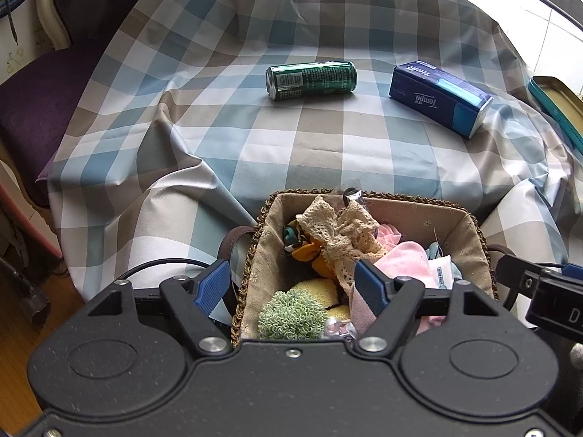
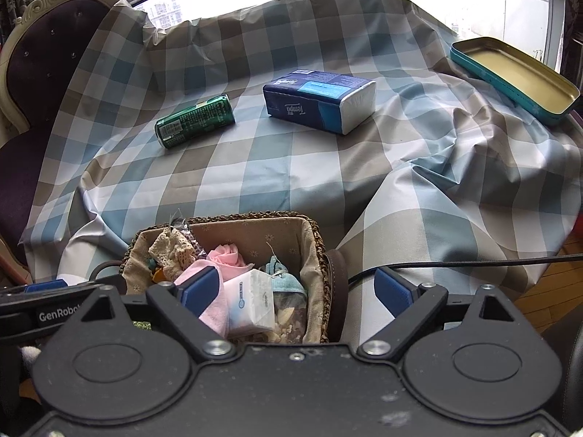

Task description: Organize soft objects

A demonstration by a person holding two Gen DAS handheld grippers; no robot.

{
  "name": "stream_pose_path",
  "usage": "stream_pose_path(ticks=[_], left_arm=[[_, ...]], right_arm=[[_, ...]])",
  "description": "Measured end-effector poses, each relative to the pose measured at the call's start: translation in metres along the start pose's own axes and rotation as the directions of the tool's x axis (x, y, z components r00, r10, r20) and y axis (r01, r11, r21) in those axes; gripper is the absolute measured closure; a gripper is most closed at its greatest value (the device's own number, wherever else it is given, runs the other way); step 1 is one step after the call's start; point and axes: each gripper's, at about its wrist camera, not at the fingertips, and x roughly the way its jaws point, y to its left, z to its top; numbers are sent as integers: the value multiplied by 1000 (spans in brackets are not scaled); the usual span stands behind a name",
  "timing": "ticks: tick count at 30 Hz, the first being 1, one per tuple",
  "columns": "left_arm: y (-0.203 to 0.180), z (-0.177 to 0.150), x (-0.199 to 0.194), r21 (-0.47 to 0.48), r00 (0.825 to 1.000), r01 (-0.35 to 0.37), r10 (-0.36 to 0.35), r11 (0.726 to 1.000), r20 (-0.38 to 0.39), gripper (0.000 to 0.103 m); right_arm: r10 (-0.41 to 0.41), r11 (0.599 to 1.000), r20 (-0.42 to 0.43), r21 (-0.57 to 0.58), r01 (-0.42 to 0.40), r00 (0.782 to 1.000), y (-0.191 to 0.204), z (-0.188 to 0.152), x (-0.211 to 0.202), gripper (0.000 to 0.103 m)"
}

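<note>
Woven straw edges the fabric-lined basket [image 1: 430, 215], which sits at the near edge of the checked tablecloth [image 1: 277, 138] and already holds most of the soft things: a cream lace piece [image 1: 342, 229], a pink cloth [image 1: 408, 260], a green looped scrunchie [image 1: 291, 315], a yellow sponge-like pad [image 1: 317, 286] and, in the right wrist view, a small pocket tissue pack [image 2: 251, 300] and a clear sachet of dried bits [image 2: 288, 309]. Packed this closely, they look dropped in rather than arranged.

The left gripper [image 1: 293, 284] hangs just above the basket's left half with its blue pads spread wide and nothing between them. The right gripper [image 2: 297, 289] is equally wide apart and empty, one pad over the pink cloth and the other outside the basket's right rim. Both poised there suggests either a release just made or a pause before reaching out.

Farther back on the cloth lie a green drink can [image 1: 311, 80] on its side and a blue Tempo tissue pack [image 1: 441, 96], near each other but apart. The tissue pack is probably the one soft item left to collect, while the can is rigid and likely stays. A teal tin lid [image 2: 517, 78] rests open-side up at the far right edge, well away from everything.
</note>
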Motion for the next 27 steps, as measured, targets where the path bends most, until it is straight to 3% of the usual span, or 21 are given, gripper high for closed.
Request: stream_pose_path(ticks=[11, 27], left_arm=[[-1, -3, 3, 7, 999, 15, -15, 1000, -30, 32], [-7, -6, 3, 33, 998, 19, -17, 999, -55, 30]], right_arm=[[-11, 1000, -17, 13, 11, 1000, -2, -3, 2, 0], [-29, 999, -31, 36, 30, 999, -5, -6, 6, 0]])
